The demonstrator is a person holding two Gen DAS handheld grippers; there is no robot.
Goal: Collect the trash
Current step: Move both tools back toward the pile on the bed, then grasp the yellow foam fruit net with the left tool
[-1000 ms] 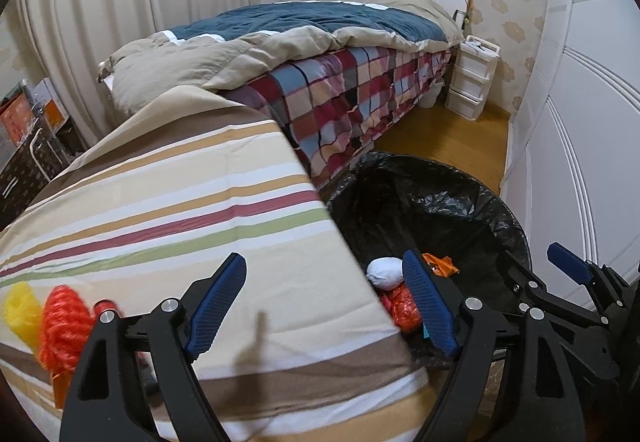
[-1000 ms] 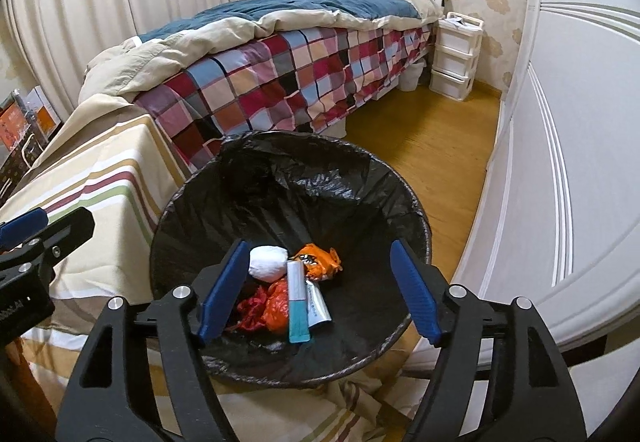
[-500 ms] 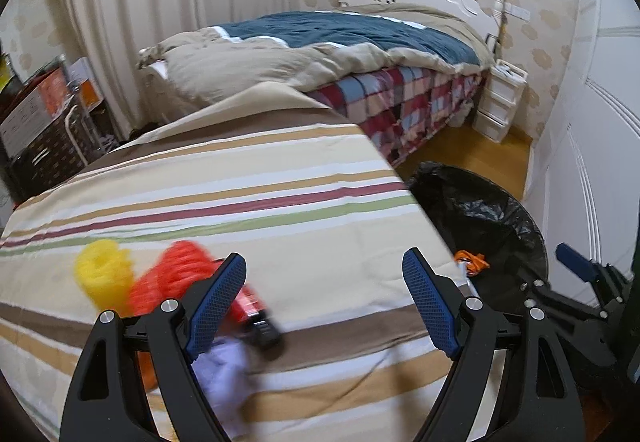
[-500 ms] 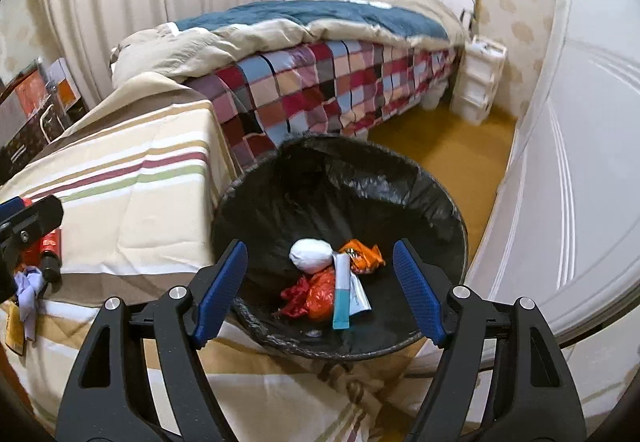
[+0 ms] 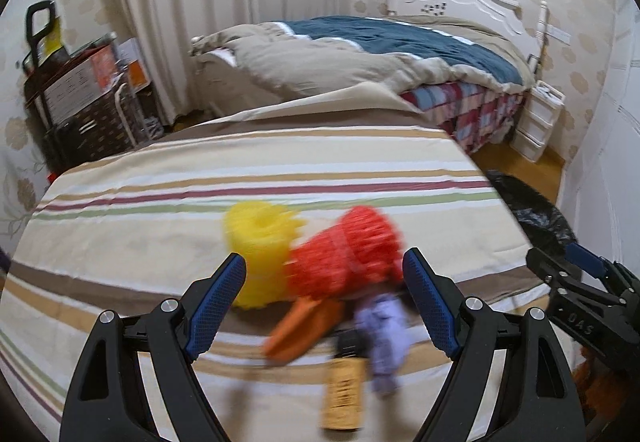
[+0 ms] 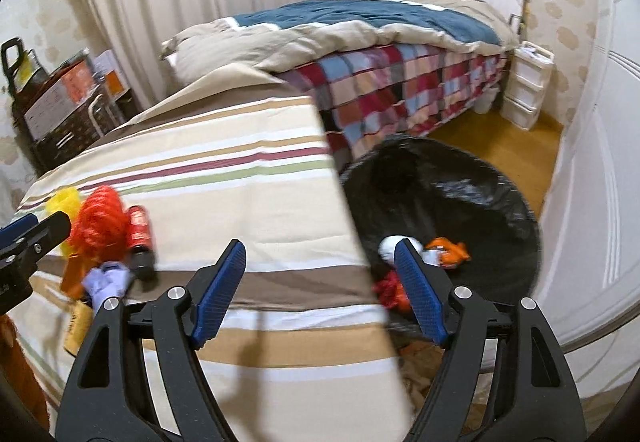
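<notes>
Both grippers have swung from the bin [image 6: 500, 178] to the striped table; the empty, wide-open left gripper [image 5: 324, 306] now has the red mesh [image 5: 348, 254] at twelve o'clock.

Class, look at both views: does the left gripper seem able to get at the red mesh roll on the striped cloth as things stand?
Probably yes. The left gripper is open with nothing held, and the red mesh roll lies just ahead between its fingers. Only the yellow mesh roll crowds one side.
</notes>
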